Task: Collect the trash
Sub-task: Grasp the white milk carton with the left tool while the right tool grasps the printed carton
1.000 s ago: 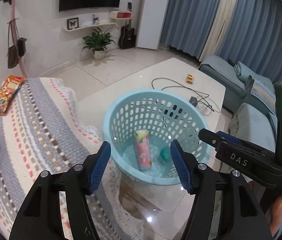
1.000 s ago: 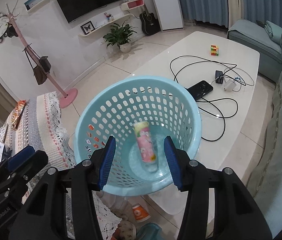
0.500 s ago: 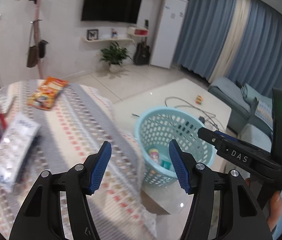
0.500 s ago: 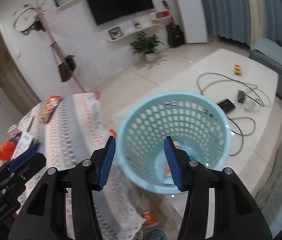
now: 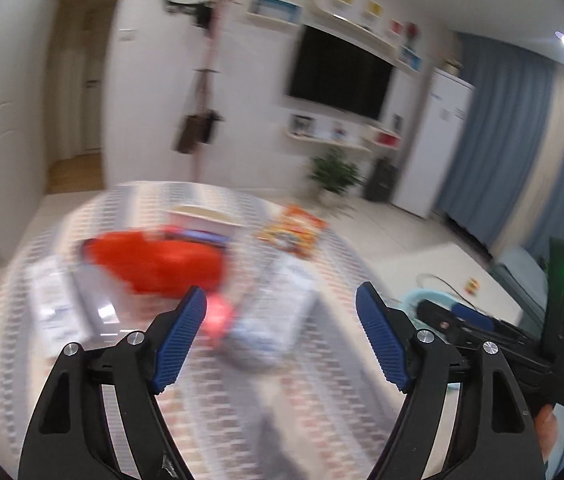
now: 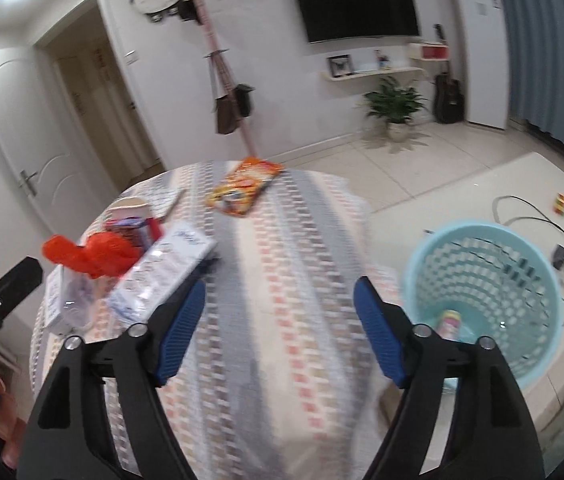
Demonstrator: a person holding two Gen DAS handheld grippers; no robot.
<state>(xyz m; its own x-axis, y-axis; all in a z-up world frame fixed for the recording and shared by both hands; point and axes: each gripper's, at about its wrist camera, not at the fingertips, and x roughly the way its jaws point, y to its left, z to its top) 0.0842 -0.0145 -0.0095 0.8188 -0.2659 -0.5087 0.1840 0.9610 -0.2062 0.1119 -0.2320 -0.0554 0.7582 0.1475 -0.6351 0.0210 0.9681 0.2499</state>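
Note:
Trash lies on a round table under a striped cloth (image 6: 282, 280): a red plastic bag (image 6: 90, 254) (image 5: 162, 260), a white tissue pack (image 6: 162, 272) (image 5: 270, 320), an orange snack packet (image 6: 244, 188) (image 5: 292, 232) and a small box (image 6: 132, 220). My left gripper (image 5: 282, 340) hovers over the blurred red bag and tissue pack, jaws opening, nothing between them. My right gripper (image 6: 278, 328) hangs above the cloth, jaws opening and empty. The light blue basket (image 6: 486, 292) stands to the right on a low white table, a pink tube (image 6: 450, 322) inside.
Cables, a phone and a small colourful cube (image 6: 560, 204) lie on the low white table (image 6: 522, 184) behind the basket. A coat rack (image 6: 222, 80), a potted plant (image 6: 396, 108) and a guitar stand by the far wall. A sofa is at the far right.
Both grippers swung left and up, away from the basket to above the striped table. Both sets of jaws have spread wider. The red bag and tissue pack came into view.

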